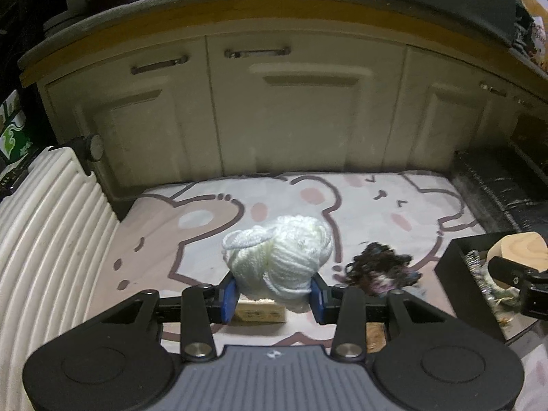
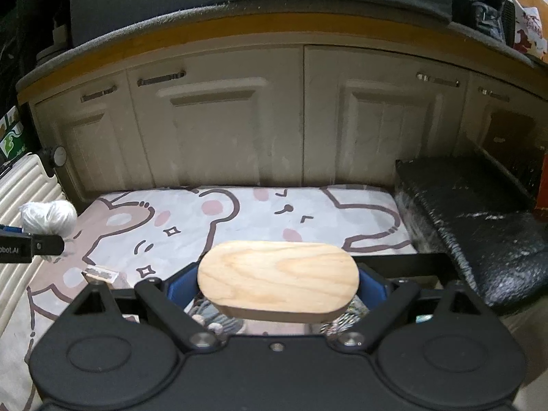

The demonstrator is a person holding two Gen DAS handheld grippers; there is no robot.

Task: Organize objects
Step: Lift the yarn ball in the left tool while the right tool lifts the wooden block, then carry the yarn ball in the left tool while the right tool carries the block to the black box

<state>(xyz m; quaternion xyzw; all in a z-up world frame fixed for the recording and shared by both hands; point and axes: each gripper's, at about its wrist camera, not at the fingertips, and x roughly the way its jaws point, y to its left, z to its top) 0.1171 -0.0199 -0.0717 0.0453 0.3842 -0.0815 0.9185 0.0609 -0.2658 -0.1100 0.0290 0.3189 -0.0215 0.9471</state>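
In the left wrist view, the left gripper (image 1: pixel 274 296) pinches a ball of white yarn (image 1: pixel 281 257) between its blue fingers (image 1: pixel 228 299), holding it at the frame's centre, above a mat (image 1: pixel 359 198) printed with cartoon bears. Under the yarn, low in the frame, a small wooden block (image 1: pixel 260 311) lies on the mat. Just right of the yarn sits a dark tangled clump (image 1: pixel 380 269), its make-up too blurred to tell.

At the right edge of that view stands a black box (image 1: pixel 459 274), open at the top. In it lie a coiled metal spring (image 1: pixel 474 260) and some pale odds and ends that cannot be made out. Above the box the right gripper (image 2: pixel 278 282) holds an oval wood piece (image 2: pixel 278 277).

In the right wrist view, the wood piece fills the centre, pinched at its two ends by the blue fingers (image 2: pixel 178 287). Below it the box's far rim (image 2: pixel 411 261) crosses the frame, and grey cord and a patterned scrap show inside. The yarn shows at the left edge of this view, in front of a ribbed white suitcase (image 1: pixel 51 239).

Cream cabinet doors (image 2: pixel 219 130) run across the back. A black wrapped bundle (image 2: pixel 479 226) sits at the right of the mat.
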